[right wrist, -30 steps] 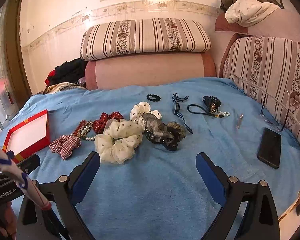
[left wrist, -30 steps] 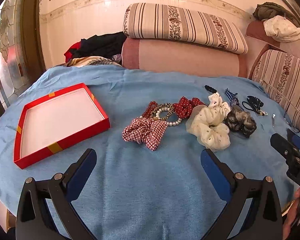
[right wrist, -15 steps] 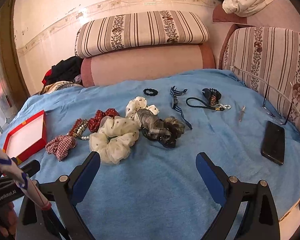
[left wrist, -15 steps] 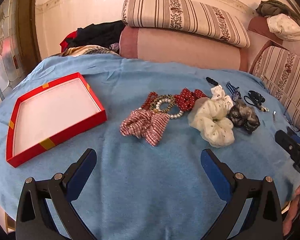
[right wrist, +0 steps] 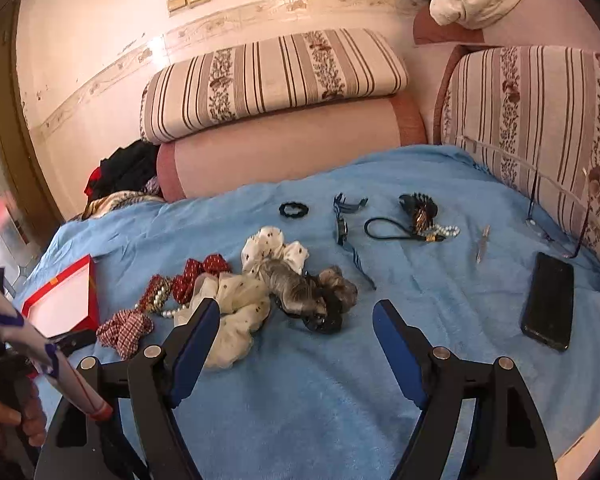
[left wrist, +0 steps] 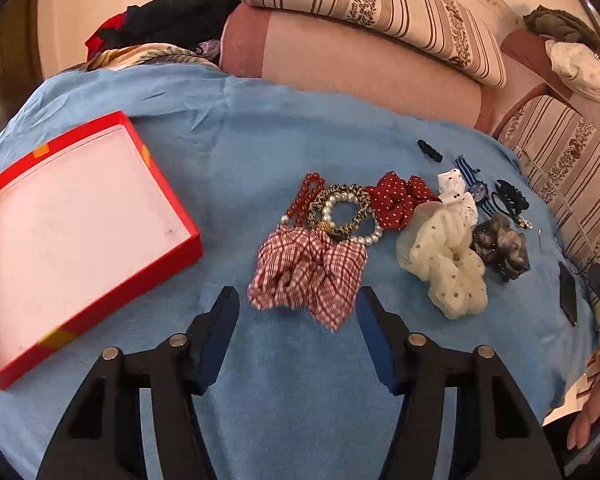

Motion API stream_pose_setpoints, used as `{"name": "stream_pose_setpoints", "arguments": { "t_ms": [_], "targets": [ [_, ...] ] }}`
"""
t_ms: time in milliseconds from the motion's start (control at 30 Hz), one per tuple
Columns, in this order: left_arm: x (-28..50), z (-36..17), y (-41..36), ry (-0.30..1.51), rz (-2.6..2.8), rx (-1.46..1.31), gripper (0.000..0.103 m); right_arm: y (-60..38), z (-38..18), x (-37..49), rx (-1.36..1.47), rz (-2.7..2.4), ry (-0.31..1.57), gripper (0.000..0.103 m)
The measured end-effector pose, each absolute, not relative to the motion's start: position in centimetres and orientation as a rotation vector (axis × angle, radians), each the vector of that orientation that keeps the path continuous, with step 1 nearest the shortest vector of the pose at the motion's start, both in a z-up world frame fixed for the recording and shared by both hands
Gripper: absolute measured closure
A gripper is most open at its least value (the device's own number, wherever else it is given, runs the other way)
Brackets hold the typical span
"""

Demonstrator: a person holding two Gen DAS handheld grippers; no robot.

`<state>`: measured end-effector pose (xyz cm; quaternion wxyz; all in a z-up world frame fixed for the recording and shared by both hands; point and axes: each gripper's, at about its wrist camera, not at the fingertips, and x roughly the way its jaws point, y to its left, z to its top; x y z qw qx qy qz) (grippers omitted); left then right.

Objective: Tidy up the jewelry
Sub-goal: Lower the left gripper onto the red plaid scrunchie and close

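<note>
My left gripper [left wrist: 298, 312] sits low in the centre of its view, jaws closing, with nothing between the pads yet — the near edge of the checked scrunchie [left wrist: 306, 274] lies just ahead of the tips on the blue blanket [left wrist: 280, 400]. Behind the scrunchie, touching it, are the pearl bracelet [left wrist: 350, 216] and a leopard-print band [left wrist: 340, 200], with red beads [left wrist: 304, 196] to their left and a red dotted scrunchie [left wrist: 396, 200] to their right. The cream scrunchie [left wrist: 444, 264] and a grey one [left wrist: 500, 246] crowd the right side. The red box [left wrist: 100, 312] fills the left of the frame, empty and open, its near corner well apart from the pile; bare blanket lies between them.

My right gripper [right wrist: 296, 320] is also narrowing and holds nothing — the cream scrunchie [right wrist: 236, 304] sits beside its left finger, the grey one [right wrist: 300, 292] just beyond the tips. Right of centre the blanket is bare up to the phone [right wrist: 548, 300] near the right edge. A black hair tie [right wrist: 294, 210] and watch [right wrist: 342, 228] lie further up.
</note>
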<state>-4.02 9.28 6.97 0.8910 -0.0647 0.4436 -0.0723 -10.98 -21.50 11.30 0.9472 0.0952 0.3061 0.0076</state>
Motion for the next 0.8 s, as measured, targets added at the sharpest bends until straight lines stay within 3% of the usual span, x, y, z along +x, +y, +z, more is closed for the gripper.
{"name": "stream_pose_setpoints", "arguments": {
  "t_ms": [200, 233, 333, 467, 500, 533, 567, 800],
  "targets": [
    [-0.6, 5.8, 7.7, 0.941, -0.136, -0.063, 0.045, -22.1, 11.0, -10.8, 0.216, 0.019, 0.631, 0.020],
    [-0.1, 5.3, 7.8, 0.961, -0.140, -0.072, 0.052, -22.2, 10.9, -10.8, 0.218, 0.016, 0.631, 0.020],
    [1.1, 3.8, 7.4, 1.005, -0.156, -0.063, 0.063, -22.7, 10.7, -10.6, 0.236, 0.013, 0.635, 0.020],
    [1.6, 2.1, 6.9, 1.046, -0.155, -0.058, 0.067, -23.4, 10.5, -10.2, 0.266, 0.004, 0.648, 0.020],
    [1.4, 2.1, 6.8, 1.034, -0.150, -0.049, 0.071, -23.6, 10.5, -10.1, 0.270, 0.001, 0.649, 0.020],
    [1.2, 2.2, 6.4, 1.026, -0.161, -0.038, 0.086, -23.8, 10.6, -9.9, 0.275, 0.000, 0.652, 0.020],
    [0.9, 2.3, 6.2, 1.022, -0.175, -0.038, 0.095, -23.9, 10.6, -9.7, 0.280, 0.002, 0.655, 0.020],
    [0.0, 3.8, 6.8, 0.968, -0.187, -0.079, 0.096, -22.4, 10.6, -6.7, 0.195, 0.039, 0.708, 0.020]
  ]
}}
